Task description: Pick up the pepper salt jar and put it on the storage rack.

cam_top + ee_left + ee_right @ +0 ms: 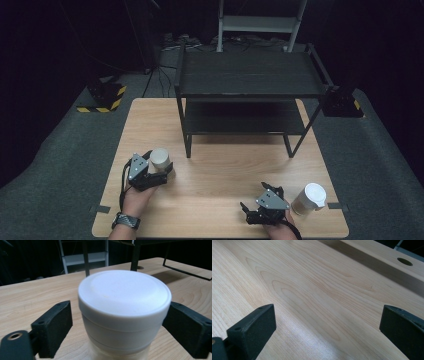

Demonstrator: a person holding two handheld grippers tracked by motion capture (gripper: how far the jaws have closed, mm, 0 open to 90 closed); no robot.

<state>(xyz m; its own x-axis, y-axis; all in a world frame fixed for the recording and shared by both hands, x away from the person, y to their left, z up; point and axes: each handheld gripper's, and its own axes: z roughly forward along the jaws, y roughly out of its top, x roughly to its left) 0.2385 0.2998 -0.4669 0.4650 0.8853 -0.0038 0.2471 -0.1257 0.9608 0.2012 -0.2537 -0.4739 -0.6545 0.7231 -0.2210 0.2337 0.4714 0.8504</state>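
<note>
On the wooden table, a black shelf rack stands amid darkness.

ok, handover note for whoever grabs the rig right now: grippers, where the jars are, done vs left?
Left gripper: open, jaws on either side of the left white-lidded jar at its lid. There is a gap on the left side; contact on the right can't be judged. Jar stands upright on the table.
Right gripper: open, nothing between the jaws, over bare wood near the table's front edge.
Second white-lidded jar: upright just right of the right gripper, untouched.
Black two-tier shelf: at the back of the table, both tiers bare.
Done: left gripper lined up on its jar.
Left, probably: close the left grip, then deal with the second jar.
</note>
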